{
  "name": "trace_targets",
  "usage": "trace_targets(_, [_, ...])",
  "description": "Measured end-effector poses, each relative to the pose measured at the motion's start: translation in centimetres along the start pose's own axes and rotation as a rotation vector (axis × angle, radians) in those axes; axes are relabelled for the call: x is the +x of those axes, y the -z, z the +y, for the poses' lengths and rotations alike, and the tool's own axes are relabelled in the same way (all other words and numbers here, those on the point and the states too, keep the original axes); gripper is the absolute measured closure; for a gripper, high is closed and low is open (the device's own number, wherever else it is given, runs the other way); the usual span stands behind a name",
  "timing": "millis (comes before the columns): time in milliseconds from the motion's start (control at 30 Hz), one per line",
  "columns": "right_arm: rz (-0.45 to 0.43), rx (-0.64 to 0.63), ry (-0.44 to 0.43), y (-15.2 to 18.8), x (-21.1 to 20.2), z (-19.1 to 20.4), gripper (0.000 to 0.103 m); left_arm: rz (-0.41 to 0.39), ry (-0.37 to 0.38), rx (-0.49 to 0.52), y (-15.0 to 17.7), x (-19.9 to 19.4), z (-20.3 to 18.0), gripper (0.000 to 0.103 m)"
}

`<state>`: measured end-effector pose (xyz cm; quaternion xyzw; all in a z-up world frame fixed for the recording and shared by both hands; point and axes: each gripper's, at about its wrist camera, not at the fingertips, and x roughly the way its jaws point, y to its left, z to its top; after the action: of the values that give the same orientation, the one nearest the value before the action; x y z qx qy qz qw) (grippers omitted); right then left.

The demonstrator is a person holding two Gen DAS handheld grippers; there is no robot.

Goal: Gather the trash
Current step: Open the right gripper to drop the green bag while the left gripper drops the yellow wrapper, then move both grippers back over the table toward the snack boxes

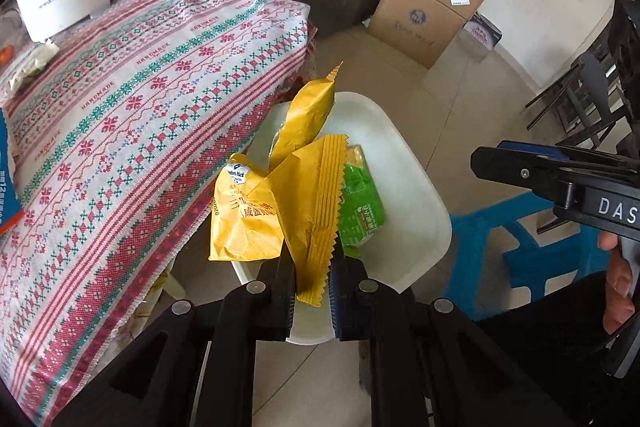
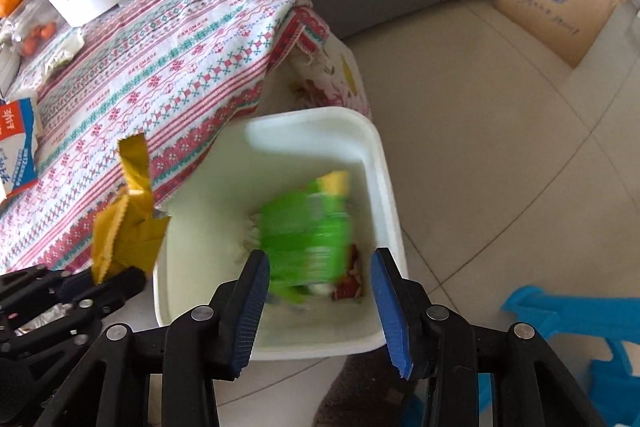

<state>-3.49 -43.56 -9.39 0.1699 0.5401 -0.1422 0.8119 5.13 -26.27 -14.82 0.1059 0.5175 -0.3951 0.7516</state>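
You see a crinkled glossy yellow wrapper point(image 1: 316, 211), a smooth white plastic bin point(image 2: 384, 187), woven patterned cloth point(image 1: 132, 99), and matt cardboard boxes point(image 1: 424, 15).

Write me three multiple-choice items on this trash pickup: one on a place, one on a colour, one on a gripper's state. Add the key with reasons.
1. Where is the green packet?
A. On the tablecloth
B. Inside the white bin
C. On the blue stool

2. What colour are the wrappers in the left gripper?
A. Yellow
B. Red
C. Silver

3. How does the right gripper stand?
A. Shut on the green packet
B. Shut on nothing
C. Open, holding nothing

Key:
1 B: the right wrist view shows the blurred packet within the bin's walls.
2 A: yellow serrated-edge wrappers sit pinched between the left fingers.
3 C: its blue pads stand wide apart, with the packet beyond them, untouched.
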Motion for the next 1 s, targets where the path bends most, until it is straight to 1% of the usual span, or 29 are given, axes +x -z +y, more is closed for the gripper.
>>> trace_targets(100, [-0.003,0.004,0.001,-0.3,0.1,0.1,0.054,-0.007,0.019,0.008,-0.5,0.3,-0.2,0.086])
trace_targets(167, [-0.007,0.008,0.002,-0.4,0.0,0.0,0.051,-0.004,0.008,0.011,-0.8,0.3,-0.2,0.072])
trace_targets(200, [-0.01,0.01,0.005,-0.4,-0.1,-0.1,0.051,-0.006,0.005,0.01,-0.9,0.2,-0.2,0.056])
trace_targets(233, [-0.012,0.012,0.007,-0.4,-0.1,-0.1,0.05,-0.015,0.004,0.007,-0.9,-0.1,-0.1,0.046])
trace_targets(267, [-0.013,0.016,0.006,-0.4,-0.1,-0.2,0.049,-0.023,0.004,0.003,-0.9,-0.4,0.0,0.043])
trace_targets(367, [-0.02,0.028,0.001,-0.5,-0.3,-0.5,0.048,-0.028,0.005,-0.011,-1.0,-1.4,0.7,0.042])
trace_targets(467, [-0.026,0.034,-0.005,-0.7,-0.4,-0.6,0.045,-0.043,-0.02,-0.026,-0.8,-2.8,1.6,0.039])
trace_targets(600, [-0.029,0.03,-0.013,-0.7,-0.5,-0.2,0.043,-0.067,-0.057,-0.043,-0.3,-4.7,3.1,0.031])
trace_targets(767, [-0.045,0.032,-0.03,-1.0,-0.8,0.4,0.036,-0.092,-0.118,-0.053,0.9,-7.4,5.0,0.021])
trace_targets(900, [-0.056,0.021,-0.044,-1.1,-1.0,1.5,0.032,-0.116,-0.155,-0.082,1.9,-9.7,6.9,0.015])
trace_targets(1000, [-0.065,0.011,-0.057,-1.4,-1.1,2.4,0.03,-0.129,-0.187,-0.12,2.9,-11.3,8.6,0.012])
